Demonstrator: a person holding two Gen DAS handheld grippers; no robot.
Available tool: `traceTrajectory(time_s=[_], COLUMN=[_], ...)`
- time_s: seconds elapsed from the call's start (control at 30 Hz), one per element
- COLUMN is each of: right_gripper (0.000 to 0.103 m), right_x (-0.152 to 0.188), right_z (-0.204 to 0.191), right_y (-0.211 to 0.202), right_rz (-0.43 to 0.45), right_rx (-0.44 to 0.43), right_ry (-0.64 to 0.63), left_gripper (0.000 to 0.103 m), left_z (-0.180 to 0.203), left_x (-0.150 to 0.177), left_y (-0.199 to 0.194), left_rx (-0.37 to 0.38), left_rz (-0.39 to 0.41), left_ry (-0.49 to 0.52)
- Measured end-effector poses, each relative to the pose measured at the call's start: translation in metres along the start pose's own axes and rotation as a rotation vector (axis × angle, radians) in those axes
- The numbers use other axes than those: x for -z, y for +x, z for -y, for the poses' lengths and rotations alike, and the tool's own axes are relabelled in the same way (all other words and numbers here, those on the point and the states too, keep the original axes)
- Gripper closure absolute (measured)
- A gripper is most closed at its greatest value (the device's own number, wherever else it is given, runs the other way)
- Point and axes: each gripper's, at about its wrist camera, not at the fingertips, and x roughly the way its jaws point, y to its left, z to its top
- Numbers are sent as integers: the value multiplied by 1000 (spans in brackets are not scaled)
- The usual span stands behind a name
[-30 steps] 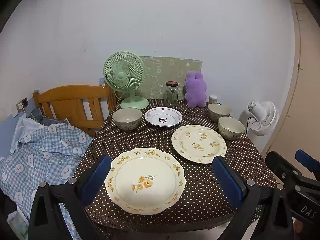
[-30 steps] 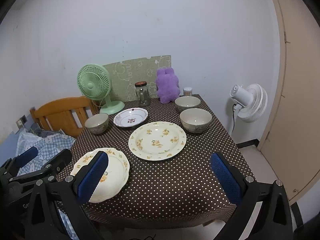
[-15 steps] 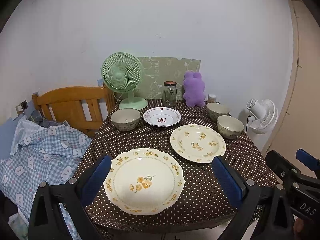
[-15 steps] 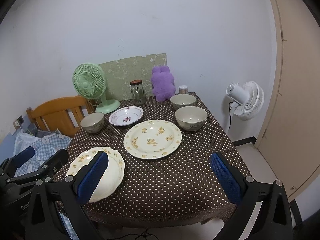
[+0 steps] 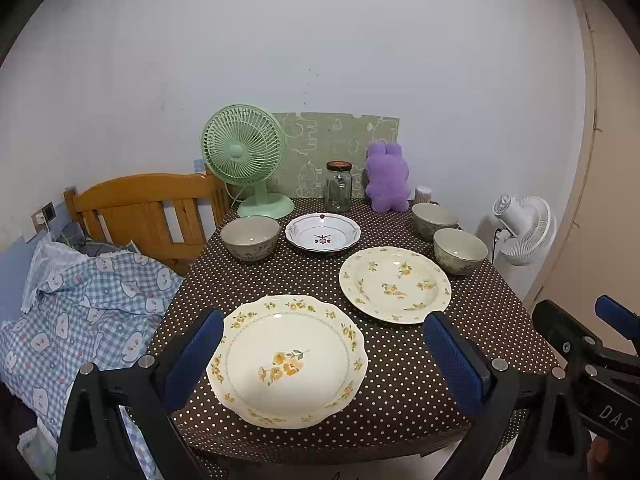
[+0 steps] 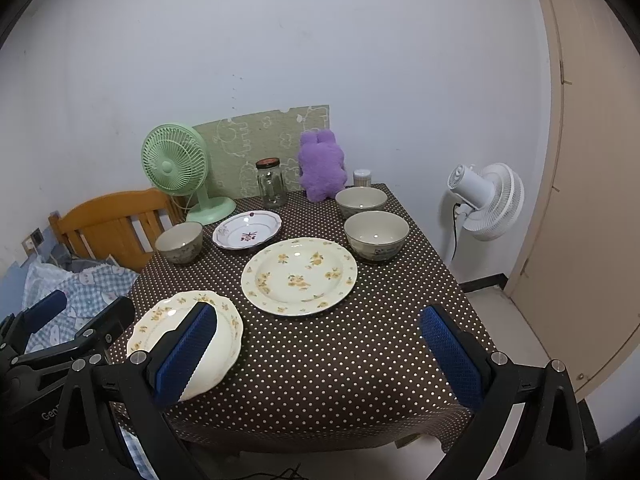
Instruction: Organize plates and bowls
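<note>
Over the last second both views have pulled back and risen a little: the table (image 5: 400, 380) sits lower and smaller in frame, more wall above it. Nothing on it has moved. I read this as the start of the task, both tools hovering short of the near edge, no dish yet touched.

Left hand-held gripper (image 5: 320, 360): jaws wide apart, empty, framing the scalloped plate (image 5: 288, 360) at the near left. Right hand-held gripper (image 6: 320, 356): jaws wide apart, empty, over bare cloth at the near right.

Layout now: round plate (image 6: 299, 276) at centre, just beyond the scalloped one and apart from it. Small red-motif plate (image 6: 247, 229) behind, with one bowl (image 6: 179, 242) to its left. Two more bowls (image 6: 377, 235) at the right edge, close together, one behind the other. Fan, jar and purple plush along the back.

Judgement: three plates and three bowls all separate, so stacking is all still ahead. The retreat gives no progress; I expect an approach to the scalloped plate first.
</note>
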Motion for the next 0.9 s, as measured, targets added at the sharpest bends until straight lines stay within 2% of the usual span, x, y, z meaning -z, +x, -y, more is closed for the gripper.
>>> traceTrajectory(time_s=[0.9], right_gripper=[0], right_x=[-3], right_z=[10], right_y=[3], right_rz=[4], right_rx=[16], right_ry=[4], left_gripper=[5], left_z=[12], left_x=[1], left_y=[-1], left_rx=[-19], left_rz=[23], left_ry=[7])
